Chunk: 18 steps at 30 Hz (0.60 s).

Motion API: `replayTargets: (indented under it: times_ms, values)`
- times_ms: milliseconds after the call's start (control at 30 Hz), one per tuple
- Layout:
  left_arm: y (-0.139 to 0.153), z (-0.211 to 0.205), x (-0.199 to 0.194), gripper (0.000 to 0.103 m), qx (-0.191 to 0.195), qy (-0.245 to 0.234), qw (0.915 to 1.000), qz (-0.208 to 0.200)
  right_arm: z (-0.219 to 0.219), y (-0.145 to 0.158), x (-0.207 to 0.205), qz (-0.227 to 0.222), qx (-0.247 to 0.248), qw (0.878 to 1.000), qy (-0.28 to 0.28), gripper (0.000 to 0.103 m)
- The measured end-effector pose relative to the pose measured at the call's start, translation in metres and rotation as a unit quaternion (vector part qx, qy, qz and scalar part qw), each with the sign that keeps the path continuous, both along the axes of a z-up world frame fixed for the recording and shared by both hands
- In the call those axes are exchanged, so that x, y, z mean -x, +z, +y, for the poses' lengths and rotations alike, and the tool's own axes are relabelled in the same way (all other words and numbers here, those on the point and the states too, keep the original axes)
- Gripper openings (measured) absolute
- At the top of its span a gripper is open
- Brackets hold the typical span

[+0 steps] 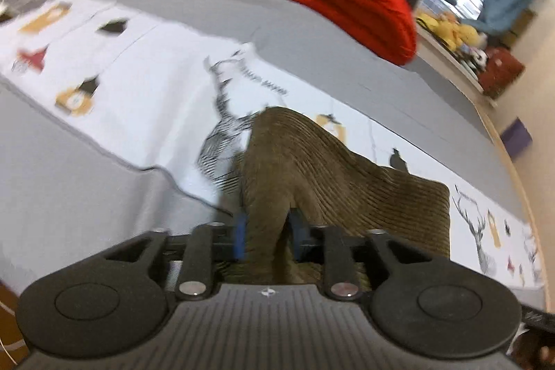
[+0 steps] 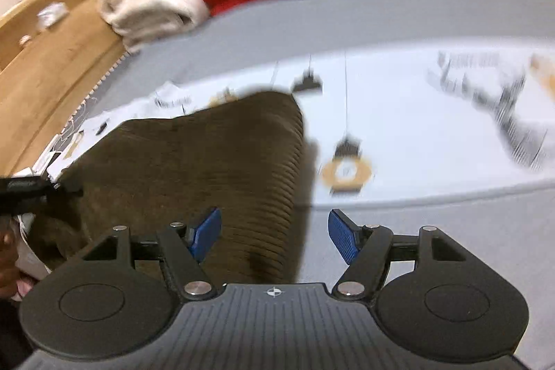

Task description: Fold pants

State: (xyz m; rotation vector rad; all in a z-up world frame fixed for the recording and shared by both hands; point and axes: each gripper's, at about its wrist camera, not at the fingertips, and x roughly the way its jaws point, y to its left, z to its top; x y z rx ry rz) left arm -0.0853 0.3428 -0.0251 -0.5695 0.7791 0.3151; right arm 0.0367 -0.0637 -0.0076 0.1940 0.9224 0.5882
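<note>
No legible text in either view.

Left wrist view: white printed panel (image 1: 145, 82) on the bed carries a short line of dark lettering (image 1: 269, 82) beside the far deer drawing; motion blur, cannot be read. Another small dark line (image 1: 466, 195) sits above the near-right deer; too small to tell.

Right wrist view: smeared dark marks (image 2: 468, 61) on the same white panel (image 2: 399, 113), far right; unreadable. A black object (image 2: 20, 188) at the left edge bears faint pale lettering; blurred, not readable.

Both gripper bodies show only a small compass-like cross emblem (image 1: 267, 292) (image 2: 273, 292), no words or numbers.
</note>
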Motion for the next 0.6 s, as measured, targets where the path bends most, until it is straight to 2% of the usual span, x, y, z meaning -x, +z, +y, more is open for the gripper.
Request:
replayTargets:
  times_ms: [33,67,100,233,333,367,400,433,467,500,533,600]
  values:
    - [-0.002,0.004,0.000,0.062,0.007,0.002,1.0000,0.001,0.006,-0.009,-0.005,0.027,-0.010,1.000,0.003,0.071]
    - [-0.003,0.004,-0.001,0.079,0.012,0.003,0.9999,0.000,0.011,-0.016,-0.010,0.047,-0.015,0.999,0.008,0.071]
    - [-0.004,0.005,-0.003,0.086,0.015,0.004,0.9999,0.002,0.017,-0.025,-0.011,0.065,-0.016,0.998,0.012,0.071]
    - [-0.022,0.011,-0.020,0.086,0.047,0.007,0.9981,0.040,0.037,-0.046,-0.020,0.103,0.001,0.995,0.017,0.071]
    - [-0.039,0.009,-0.038,0.086,0.062,0.002,0.9954,0.074,0.044,-0.057,-0.024,0.127,-0.004,0.992,0.015,0.071]
    - [-0.046,0.007,-0.041,0.086,0.063,-0.006,0.9943,0.086,0.046,-0.059,-0.025,0.130,-0.009,0.991,0.017,0.071]
    - [-0.052,0.004,-0.046,0.084,0.069,-0.016,0.9929,0.096,0.048,-0.056,-0.023,0.125,-0.008,0.992,0.016,0.065]
    - [-0.057,0.002,-0.050,0.083,0.075,-0.021,0.9922,0.098,0.050,-0.055,-0.023,0.118,-0.008,0.993,0.017,0.051]
    - [-0.059,-0.001,-0.054,0.078,0.067,-0.023,0.9925,0.100,0.051,-0.052,-0.022,0.110,-0.008,0.994,0.020,0.044]
    - [-0.057,-0.004,-0.057,0.070,0.057,-0.030,0.9930,0.099,0.051,-0.047,-0.024,0.100,-0.009,0.995,0.020,0.033]
    - [-0.054,-0.008,-0.058,0.065,0.048,-0.034,0.9935,0.097,0.048,-0.043,-0.025,0.091,-0.013,0.996,0.017,0.027]
    - [-0.047,-0.016,-0.062,0.047,0.042,-0.042,0.9945,0.086,0.037,-0.031,-0.027,0.078,-0.033,0.996,0.006,0.024]
